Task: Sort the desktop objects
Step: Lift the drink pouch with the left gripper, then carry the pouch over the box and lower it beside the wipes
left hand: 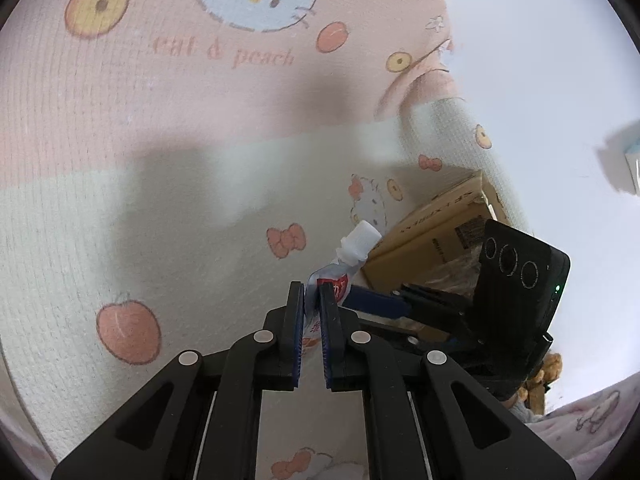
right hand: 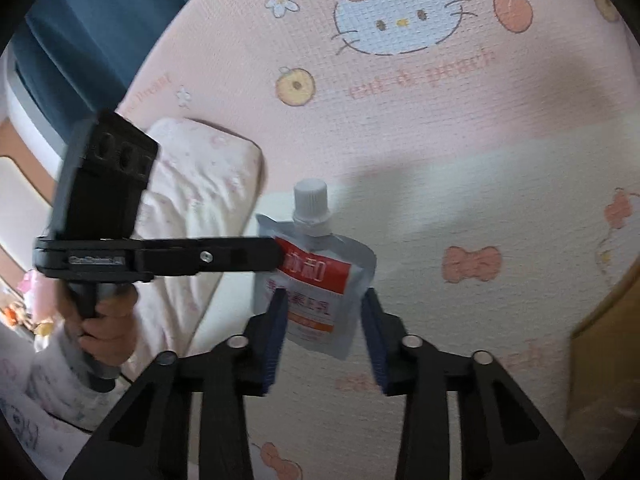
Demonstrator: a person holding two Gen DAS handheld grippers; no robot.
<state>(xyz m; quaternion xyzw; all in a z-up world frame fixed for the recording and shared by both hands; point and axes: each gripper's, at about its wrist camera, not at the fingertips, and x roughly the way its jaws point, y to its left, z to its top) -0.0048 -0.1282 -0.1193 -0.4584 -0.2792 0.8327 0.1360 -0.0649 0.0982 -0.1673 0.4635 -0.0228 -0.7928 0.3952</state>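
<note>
— What has my left gripper [left hand: 311,300] got?
— It's clamped on the spouted pouch [right hand: 316,276], held above the cat-and-peach mat [left hand: 160,200].
— My right gripper [right hand: 324,316]?
— Fingers apart either side of the pouch's lower half, not pressing; cardboard box [left hand: 432,236] beyond.

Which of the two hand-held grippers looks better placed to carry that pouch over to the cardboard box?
The left hand-held gripper. It is clamped on the pouch and holds it up. The right hand-held gripper only straddles the pouch's lower end. The cardboard box sits just behind the pouch.
</note>
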